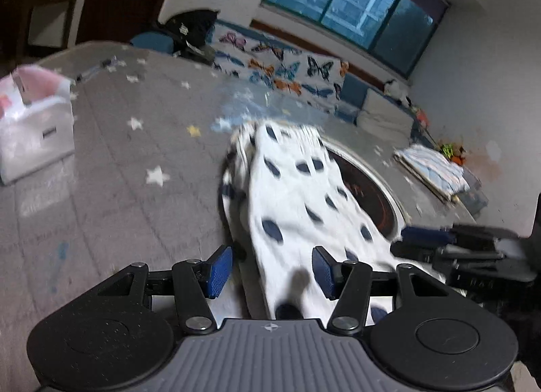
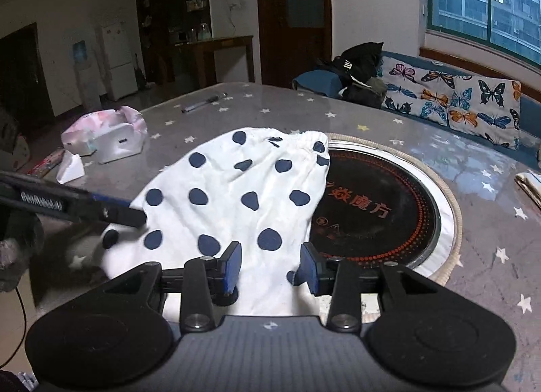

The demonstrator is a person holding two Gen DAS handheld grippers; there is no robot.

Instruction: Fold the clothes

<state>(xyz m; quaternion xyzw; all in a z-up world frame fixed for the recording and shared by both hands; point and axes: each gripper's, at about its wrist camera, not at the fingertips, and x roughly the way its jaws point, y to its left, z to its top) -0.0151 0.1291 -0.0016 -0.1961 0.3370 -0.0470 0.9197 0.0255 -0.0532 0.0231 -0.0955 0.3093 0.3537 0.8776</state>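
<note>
Two claws sit over a white cloth w/ dark blue dots (image 2: 236,196) on the gray star surface (image 2: 490,223). Left claw (image 1: 272,272) is wide open, cloth under it. Right claw (image 2: 270,268) is wide open too, at the cloth's near edge. Cloth partly covers a round black cooktop (image 2: 378,216). White box (image 2: 118,145) sits far left

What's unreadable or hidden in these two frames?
- Left wrist view: motion blur smears the white navy-dotted garment; its folds are unreadable.
- Right wrist view: the garment's near hem is cut off behind the right gripper.
- Garment covers part of the round black cooktop.
</note>
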